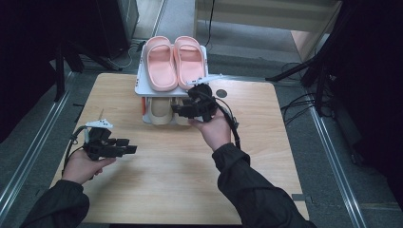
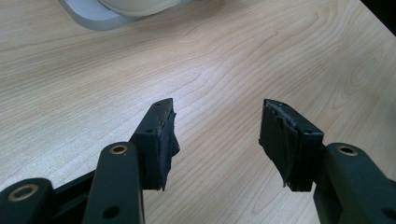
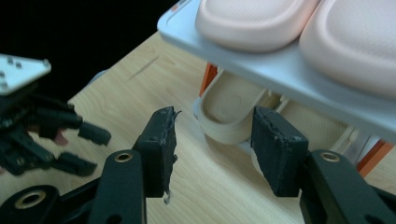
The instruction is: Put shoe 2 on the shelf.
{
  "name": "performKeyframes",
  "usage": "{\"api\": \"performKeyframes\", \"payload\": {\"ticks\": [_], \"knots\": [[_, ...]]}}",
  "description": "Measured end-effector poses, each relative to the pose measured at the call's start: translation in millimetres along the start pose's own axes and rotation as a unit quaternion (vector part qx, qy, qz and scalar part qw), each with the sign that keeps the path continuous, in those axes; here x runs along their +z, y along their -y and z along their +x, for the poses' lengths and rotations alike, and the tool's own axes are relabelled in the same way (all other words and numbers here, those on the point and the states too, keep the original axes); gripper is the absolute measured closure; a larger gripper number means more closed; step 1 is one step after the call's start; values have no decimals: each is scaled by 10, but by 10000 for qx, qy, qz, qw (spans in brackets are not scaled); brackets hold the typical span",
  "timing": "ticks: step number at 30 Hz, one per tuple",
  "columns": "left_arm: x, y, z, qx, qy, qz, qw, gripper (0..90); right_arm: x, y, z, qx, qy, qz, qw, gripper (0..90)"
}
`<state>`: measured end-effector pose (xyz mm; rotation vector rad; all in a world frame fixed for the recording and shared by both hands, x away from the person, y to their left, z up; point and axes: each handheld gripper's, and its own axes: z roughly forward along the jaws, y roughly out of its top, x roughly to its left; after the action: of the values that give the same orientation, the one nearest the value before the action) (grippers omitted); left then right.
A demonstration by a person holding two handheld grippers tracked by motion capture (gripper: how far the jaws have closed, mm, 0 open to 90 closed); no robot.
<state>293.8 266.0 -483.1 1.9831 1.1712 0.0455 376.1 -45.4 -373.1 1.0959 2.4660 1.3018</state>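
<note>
Evidently lining up a grab, the right gripper [image 3: 212,149] points parted, empty jaws at the beige slipper [image 3: 229,116] under the rack [image 1: 140,84], while the left gripper [image 2: 217,140] waits agape.

A light wooden worktop [image 1: 161,190] with rounded corners was set on a grey carpeted floor [image 1: 328,190]. Metal rails [image 1: 28,159] were laid along both sides. Black stands [image 1: 309,66] and cables [image 1: 297,102] were seen right; the surroundings were left dark.
</note>
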Motion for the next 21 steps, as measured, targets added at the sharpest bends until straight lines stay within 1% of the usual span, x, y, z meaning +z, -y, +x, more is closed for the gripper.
{"api": "performKeyframes", "payload": {"ticks": [2, 3, 5, 10, 12, 14, 15, 17, 21], "knots": [[4, 1, -2, -5, 7, 10, 10000, 447, 9, 99, 25, -159, 45, 37, 9999, 512], [6, 2, -3, -7, 4, 7, 10000, 447, 13, 158, 31, -170, 14, 66, 9998, 512], [11, 4, -3, -28, 9, 16, 10000, 446, 17, 234, 28, -145, -120, 70, 9998, 505], [25, 5, -7, -13, 15, 51, 10000, 446, 10, 426, -6, -188, -297, 50, 9994, 495], [27, 6, -7, -17, 10, 57, 10000, 446, 3, 497, -21, -155, -398, 55, 9991, 492], [25, 7, -13, 1, 4, 64, 10000, 445, -8, 552, -23, -145, -427, 39, 9990, 487], [25, 8, -17, 16, 8, 62, 10000, 445, -19, 596, -22, -131, -492, 15, 9987, 484], [29, 8, -25, 60, 5, 85, 9999, 445, -26, 657, -24, -156, -548, 29, 9984, 482], [49, 6, -44, 48, 9, 96, 9999, 445, -31, 804, -34, -178, -599, 73, 9980, 482]]}}
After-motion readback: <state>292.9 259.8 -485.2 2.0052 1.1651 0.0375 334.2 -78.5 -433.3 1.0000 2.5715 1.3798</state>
